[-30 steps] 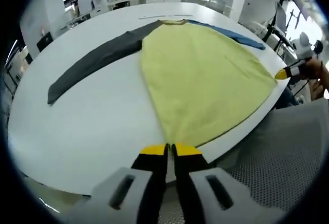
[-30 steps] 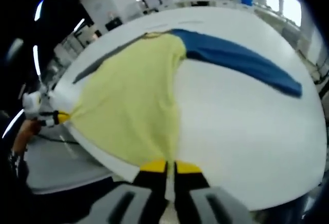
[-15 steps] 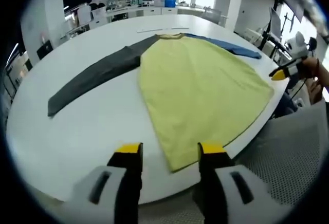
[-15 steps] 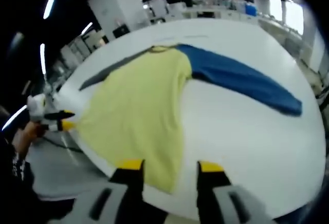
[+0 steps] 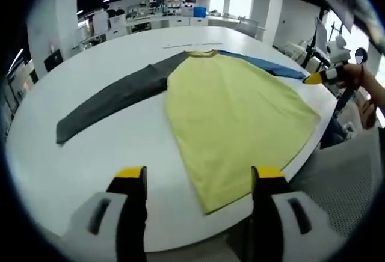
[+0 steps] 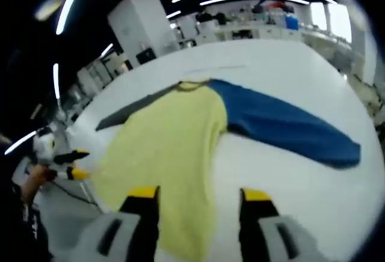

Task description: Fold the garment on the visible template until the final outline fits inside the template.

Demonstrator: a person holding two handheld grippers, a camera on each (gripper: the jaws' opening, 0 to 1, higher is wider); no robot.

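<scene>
A long-sleeved garment with a pale yellow body (image 5: 231, 121) lies spread flat on a large round white table (image 5: 90, 154). Its hem reaches the table's near edge, and its neckline points toward the table's far side. Seen from the left gripper view, a dark grey sleeve (image 5: 114, 98) stretches out flat from the garment's shoulder, angling away toward the table's rim. On the garment's other side, a blue sleeve (image 5: 267, 65) runs along the body's far edge.

In the left gripper view, the left tongs (image 5: 200, 181) rise with black jaws and yellow tips spread wide apart, grasping nothing. They hang just above the garment's hem corner at the near table edge. Beyond the garment's far hem corner, a person's hand (image 5: 361, 85) holds the other yellow-tipped tongs off the table's edge.

In the right gripper view, the right tongs (image 6: 200, 199) are likewise spread wide and empty, poised over the yellow body (image 6: 165, 148) near its hem. The blue sleeve (image 6: 289, 127) extends flat from the shoulder across bare table (image 6: 283, 57). The grey sleeve (image 6: 129, 110) shows past the garment's far shoulder. Off the table's edge beside the garment, a hand (image 6: 37, 175) holds the other tongs.
</scene>
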